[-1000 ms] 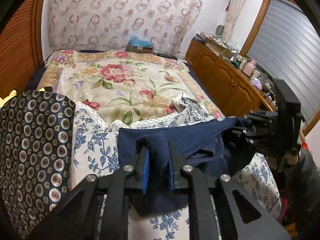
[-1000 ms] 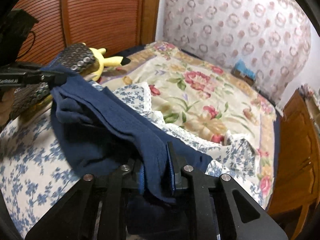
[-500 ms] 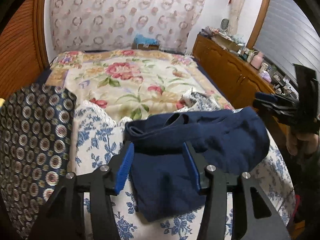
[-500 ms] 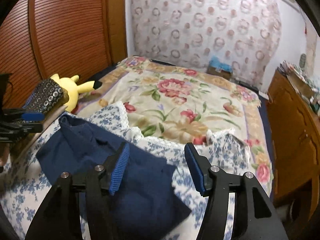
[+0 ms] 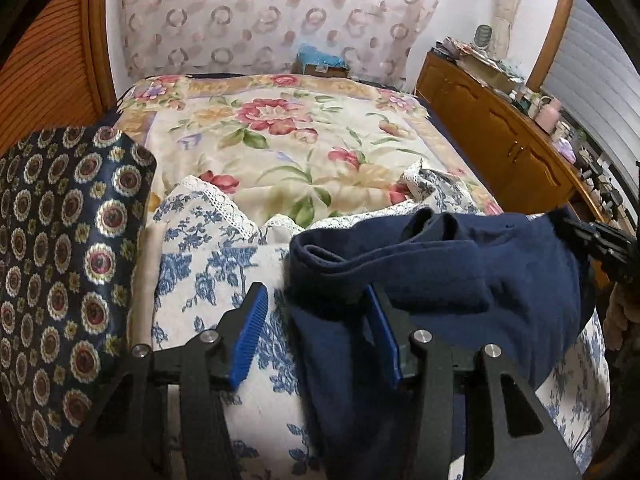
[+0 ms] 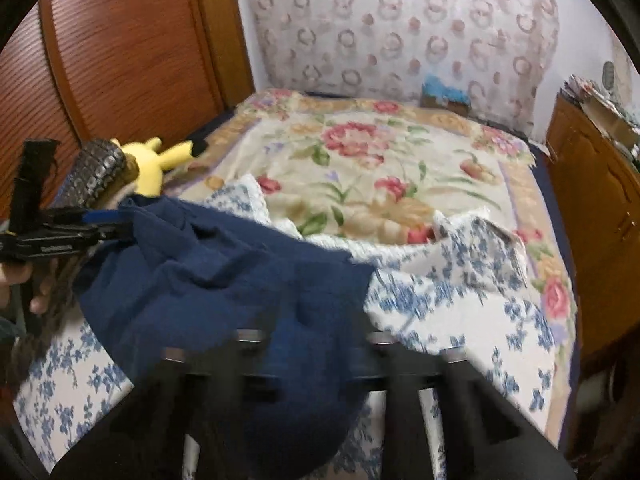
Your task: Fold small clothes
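A navy garment (image 5: 460,272) lies rumpled on a white cloth with blue flowers (image 5: 212,264) at the near end of the bed. My left gripper (image 5: 316,332) is open low over the garment's left edge. The cloth lies between its blue pads (image 5: 250,332), which do not press on it. My right gripper (image 5: 576,232) is at the garment's right corner with its jaws closing and pinching the cloth. In the right wrist view the picture is blurred and the navy garment (image 6: 224,280) drapes over the fingers. There the left gripper (image 6: 116,224) shows at the far edge.
A flowered blanket (image 5: 288,140) covers the bed beyond. A dark cushion with round medallions (image 5: 60,260) stands at the left, with a yellow plush toy (image 6: 152,164) behind it. A wooden cabinet (image 5: 500,136) with clutter on top runs along the right side.
Both grippers let go of the garment, which dropped onto the flowered cloth. The left gripper sank lower and stays open. The right gripper opened, rolled, and has closed again on the garment's corner.
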